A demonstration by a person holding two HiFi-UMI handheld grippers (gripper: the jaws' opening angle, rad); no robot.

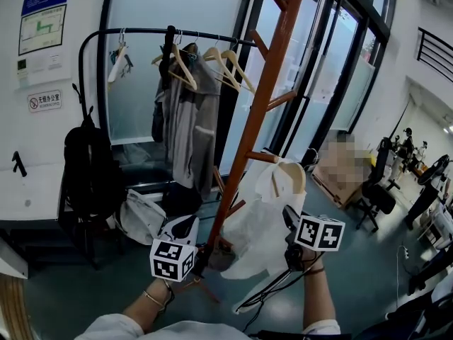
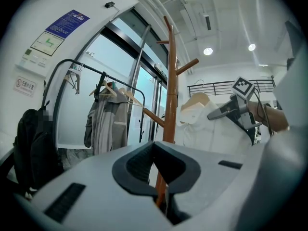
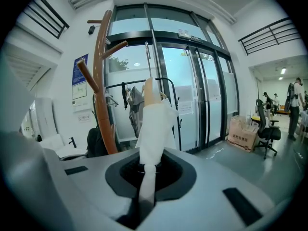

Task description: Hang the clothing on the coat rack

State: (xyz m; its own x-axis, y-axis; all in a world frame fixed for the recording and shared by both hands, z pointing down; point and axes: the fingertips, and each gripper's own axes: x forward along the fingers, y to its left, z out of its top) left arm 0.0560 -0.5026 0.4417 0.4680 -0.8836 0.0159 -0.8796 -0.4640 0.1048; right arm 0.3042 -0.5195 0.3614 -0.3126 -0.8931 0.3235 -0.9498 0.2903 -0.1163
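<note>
The orange-brown coat rack [image 1: 262, 98] stands in the middle, with pegs slanting up along its pole. My left gripper [image 1: 200, 261] is low on that pole; in the left gripper view its jaws [image 2: 161, 186] are shut on the pole [image 2: 169, 95]. A white shirt [image 1: 265, 225] on a wooden hanger [image 1: 287, 172] hangs right beside the pole, at a lower peg. My right gripper [image 1: 290, 218] is shut on the shirt's fabric [image 3: 156, 124], which runs up from its jaws [image 3: 144, 177] to the hanger [image 3: 149, 90].
A black clothes rail [image 1: 141, 31] behind carries a grey jacket [image 1: 187, 126] and several wooden hangers. A black backpack [image 1: 88, 168] hangs at the left, with a white bag [image 1: 141, 218] on the floor. Glass doors, a cardboard box [image 1: 340, 168] and an office chair [image 1: 379, 197] lie to the right.
</note>
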